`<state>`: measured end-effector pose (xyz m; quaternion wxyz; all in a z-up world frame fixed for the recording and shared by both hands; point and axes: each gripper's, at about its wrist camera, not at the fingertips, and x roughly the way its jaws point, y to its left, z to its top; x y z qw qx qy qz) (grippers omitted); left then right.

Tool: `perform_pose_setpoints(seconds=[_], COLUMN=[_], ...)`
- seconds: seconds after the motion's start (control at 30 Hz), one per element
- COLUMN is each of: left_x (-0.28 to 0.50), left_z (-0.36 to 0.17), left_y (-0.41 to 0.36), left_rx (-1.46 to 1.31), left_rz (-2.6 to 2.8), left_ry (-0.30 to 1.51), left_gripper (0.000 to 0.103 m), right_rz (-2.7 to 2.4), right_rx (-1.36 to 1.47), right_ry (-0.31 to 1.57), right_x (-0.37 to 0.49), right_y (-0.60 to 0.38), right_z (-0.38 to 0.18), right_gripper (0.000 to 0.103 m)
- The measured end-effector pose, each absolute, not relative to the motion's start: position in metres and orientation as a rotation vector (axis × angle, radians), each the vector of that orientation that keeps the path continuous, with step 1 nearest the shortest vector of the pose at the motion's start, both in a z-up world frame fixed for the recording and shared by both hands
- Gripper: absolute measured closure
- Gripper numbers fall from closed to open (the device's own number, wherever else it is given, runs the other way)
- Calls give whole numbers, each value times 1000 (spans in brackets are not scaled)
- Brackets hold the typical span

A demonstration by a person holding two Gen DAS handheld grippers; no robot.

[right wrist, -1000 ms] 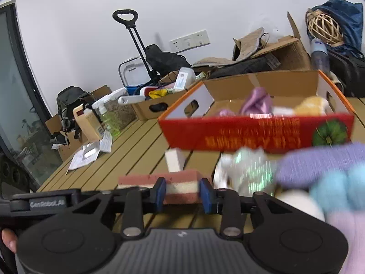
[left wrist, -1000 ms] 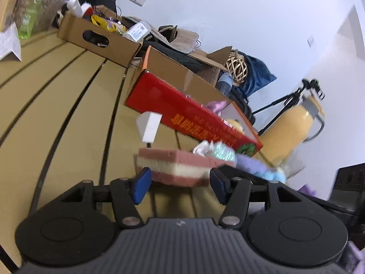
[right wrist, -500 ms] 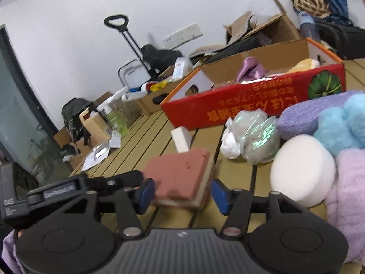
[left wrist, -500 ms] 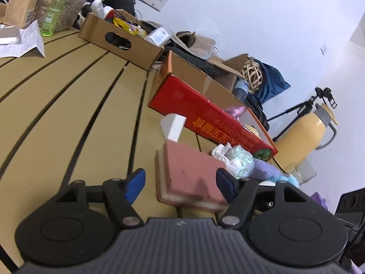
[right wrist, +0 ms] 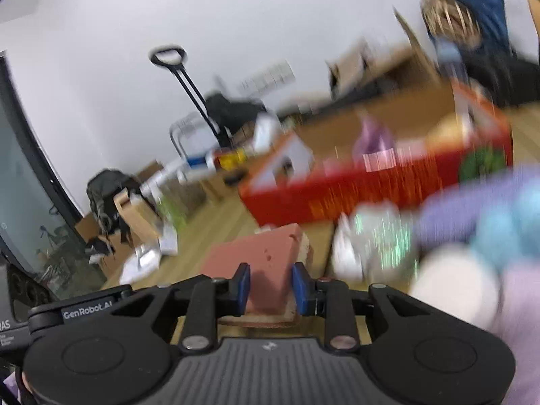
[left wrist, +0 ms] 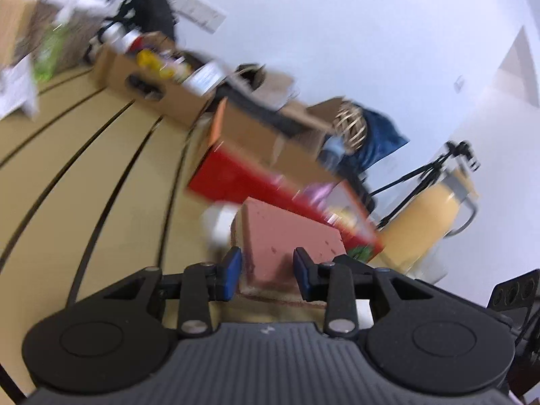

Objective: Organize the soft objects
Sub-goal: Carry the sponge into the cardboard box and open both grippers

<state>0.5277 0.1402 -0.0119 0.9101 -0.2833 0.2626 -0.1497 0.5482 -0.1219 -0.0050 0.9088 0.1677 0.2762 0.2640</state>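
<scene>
Both the left gripper (left wrist: 266,271) and the right gripper (right wrist: 271,288) are pinching the pink sponge (left wrist: 287,239) from its near edges, just short of the red box (right wrist: 378,182) (probably its destination), apparently sharing its floppy weight.

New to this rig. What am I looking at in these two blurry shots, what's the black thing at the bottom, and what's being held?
No robot arm here: a person holds a two-finger gripper in each hand, and each carries a fisheye camera looking forward along its fingers. The black body at the bottom is the gripper itself.

One view is from the left gripper, the other from the right gripper. Both sets of blue pads are closed on the same pink sponge block, lifted above the slatted wooden table.

Behind it stands a red cardboard box. To the right lie other soft items: a white round sponge, a light blue fluffy piece and a purple one. Motion blur hides finer detail.
</scene>
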Motion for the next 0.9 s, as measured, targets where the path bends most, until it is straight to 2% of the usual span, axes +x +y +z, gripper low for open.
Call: perform_pose_setpoints(seconds=[0.13,0.27,0.37,0.5,0.6,0.7,0.83,0.9], left_x=[595,690,752,810,826,821,802,791], left_z=[39,65,63,31,8,6,30,48], left_y=[133,129,122,112,110,112,108,109], left_rx=[-494,-483,-450,-356,-299,-282,-236,-235], left_rz=[-341,-318,-282,-228,-180,-196,-241,-257], left_ry=[505,562,615,709,733,704,630,600], left_gripper=[69,69,69,69,69,69,65,64], right_rz=[525,484,443,384,365,375,378,387], right_rx=[359,432,466,518,505,471,497,478], right_ry=[540,591,665,796,883,950,909,878], right_x=[613,704,771,844,877,885,879,873], right_y=[-124,-124,-121,-114,-105,-96,-100,-102], right_z=[39,59,50,8,-25,-45,-35,-20], right_gripper=[76,76,77,77,77,76,65,64])
